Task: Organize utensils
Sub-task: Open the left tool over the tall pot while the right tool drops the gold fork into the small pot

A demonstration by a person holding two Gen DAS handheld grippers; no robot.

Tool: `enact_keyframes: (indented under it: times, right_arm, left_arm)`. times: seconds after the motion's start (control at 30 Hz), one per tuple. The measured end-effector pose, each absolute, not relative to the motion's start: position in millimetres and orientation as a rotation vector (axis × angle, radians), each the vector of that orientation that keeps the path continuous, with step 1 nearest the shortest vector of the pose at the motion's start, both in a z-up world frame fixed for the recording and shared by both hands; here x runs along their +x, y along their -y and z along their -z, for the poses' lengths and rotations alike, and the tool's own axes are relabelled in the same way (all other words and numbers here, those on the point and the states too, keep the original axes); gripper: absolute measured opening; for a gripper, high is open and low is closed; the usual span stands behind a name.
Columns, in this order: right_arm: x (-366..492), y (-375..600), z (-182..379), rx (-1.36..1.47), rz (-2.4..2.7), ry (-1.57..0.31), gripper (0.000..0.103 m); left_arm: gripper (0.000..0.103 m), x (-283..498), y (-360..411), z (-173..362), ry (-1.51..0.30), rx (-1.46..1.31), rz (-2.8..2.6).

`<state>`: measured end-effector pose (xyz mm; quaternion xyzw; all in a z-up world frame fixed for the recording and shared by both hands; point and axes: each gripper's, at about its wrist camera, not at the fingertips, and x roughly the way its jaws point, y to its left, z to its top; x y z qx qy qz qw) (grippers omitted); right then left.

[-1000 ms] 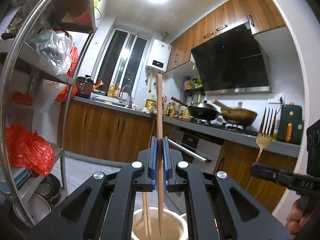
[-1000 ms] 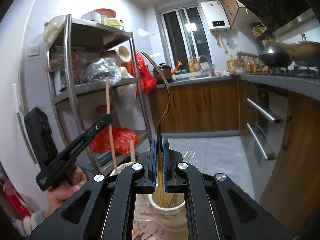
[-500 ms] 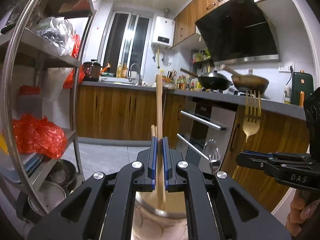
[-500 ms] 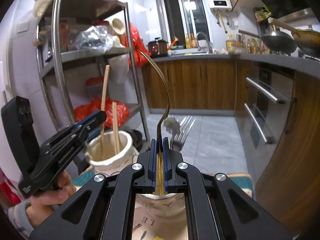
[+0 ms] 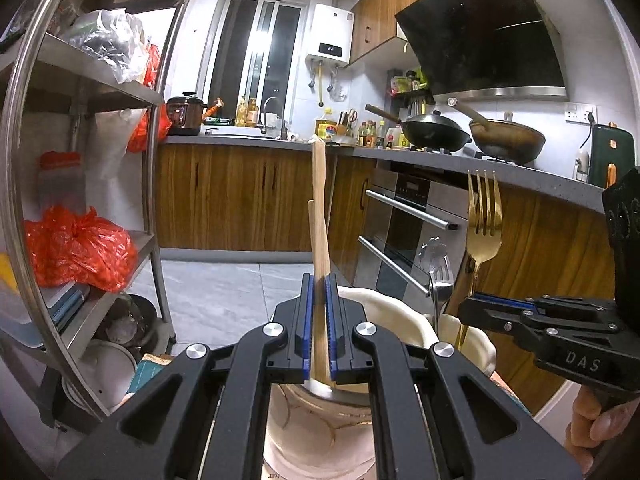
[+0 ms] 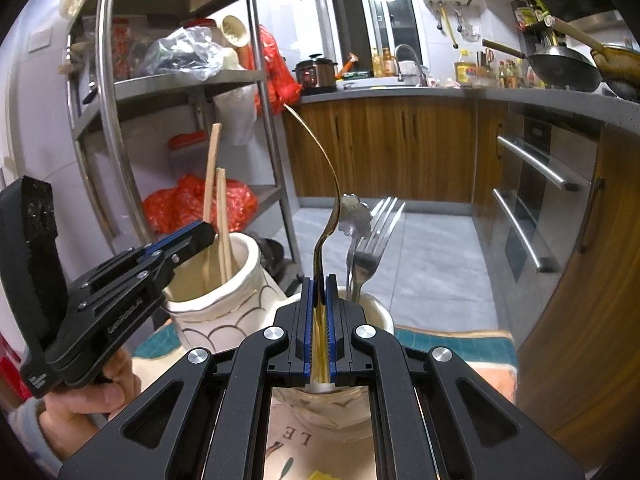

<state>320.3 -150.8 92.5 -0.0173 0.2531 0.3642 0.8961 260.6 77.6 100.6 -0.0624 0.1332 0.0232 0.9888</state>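
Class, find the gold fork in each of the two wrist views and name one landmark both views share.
Left wrist view: the gold fork stands right of centre, tines up, clamped by the right gripper.
Right wrist view: the gold fork sits at centre, seen edge-on, curving up and left from the gripper's closed pads.
Shared landmark: the red rice cooker on the far counter.

left wrist: close, facing stove counter | right wrist: close, facing shelf rack | shared: window wall counter
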Motion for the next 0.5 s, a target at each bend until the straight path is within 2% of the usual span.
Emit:
enact_keyframes:
  times: [0.13, 0.3, 0.37, 0.43, 0.5]
  right_arm:
    - [322.1, 152.8, -93.0, -0.023, -0.753, -0.528, 0.008]
    - [322.3, 156.2, -94.0, -0.005, -0.754, -0.522, 0.018]
    - [320.9, 158.3, -94.7, 0.000, -0.757, -0.517, 0.018]
    - [317.9, 161.5, -96.6, 0.007, -0.762, -0.509, 0.018]
    - [313.2, 165.7, -98.7, 0.010, -0.759, -0.492, 0.018]
  left_arm:
    - [0.005, 259.3, -81.1, -100.1, -0.271, -0.139, -0.055]
    - [0.008, 255.2, -85.7, -101.8, -0.268, -0.150, -0.068]
    - [0.016, 251.9, -88.3, -102.7, -0.265, -0.157, -0.074]
    - [0.029, 247.4, -90.8, -104.1, -0.260, -0.168, -0.074]
    - [0.032, 240.2, -92.2, -106.7, -0.253, -0.172, -0.073]
